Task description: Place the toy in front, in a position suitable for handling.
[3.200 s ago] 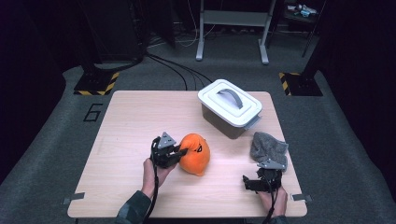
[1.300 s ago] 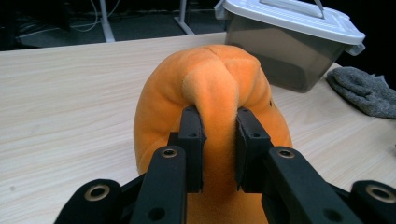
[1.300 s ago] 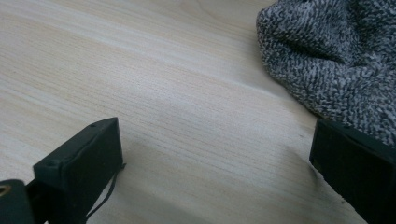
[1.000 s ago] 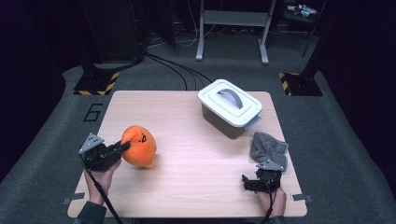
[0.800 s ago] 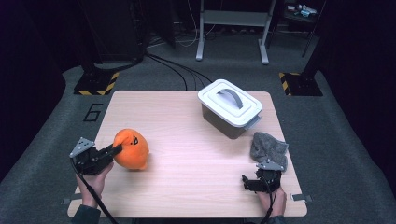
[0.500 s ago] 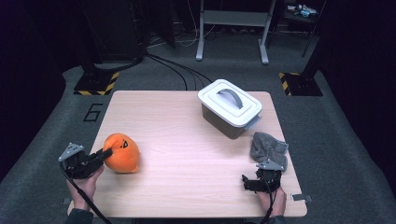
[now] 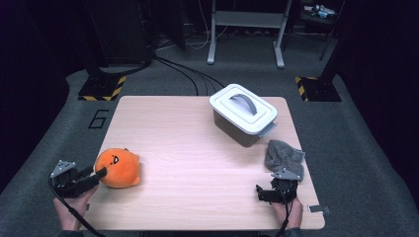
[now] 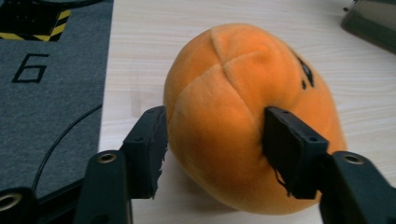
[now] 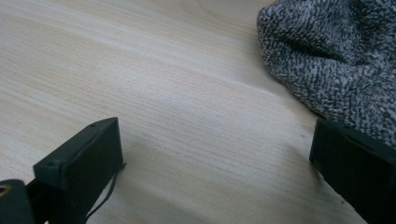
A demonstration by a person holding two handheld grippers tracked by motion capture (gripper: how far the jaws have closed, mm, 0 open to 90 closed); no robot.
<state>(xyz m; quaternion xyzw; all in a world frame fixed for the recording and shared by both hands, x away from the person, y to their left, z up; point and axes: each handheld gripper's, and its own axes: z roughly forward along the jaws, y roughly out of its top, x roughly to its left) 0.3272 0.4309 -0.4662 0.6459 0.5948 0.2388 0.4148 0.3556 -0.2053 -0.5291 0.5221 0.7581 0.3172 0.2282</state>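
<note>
so the orange plush pumpkin [image 7: 117, 168] sits on the near left corner of the wooden table [image 7: 197, 148], right at the tip of the left gripper [image 8: 212, 149], which comes at it from the table's left edge; its jaws have just been opening, and in the left gripper view the plush is between them with the right pad pressed into the fabric and a thin gap at the left pad, so that's a let-go, not a grip. The right gripper [image 7: 271, 190] rests near the front right edge with its jaws wide apart and just bare wood between them; the grey knitted cloth [image 7: 284, 155] lies just beside it, and whether the right jaw touches it I can't tell. The plush's black face is blurry from the left gripper view and tiny from above. Count: 1 plush, 1 cloth, 1 lidded white-and-grey box [image 7: 243, 113], 2 grippers
</note>
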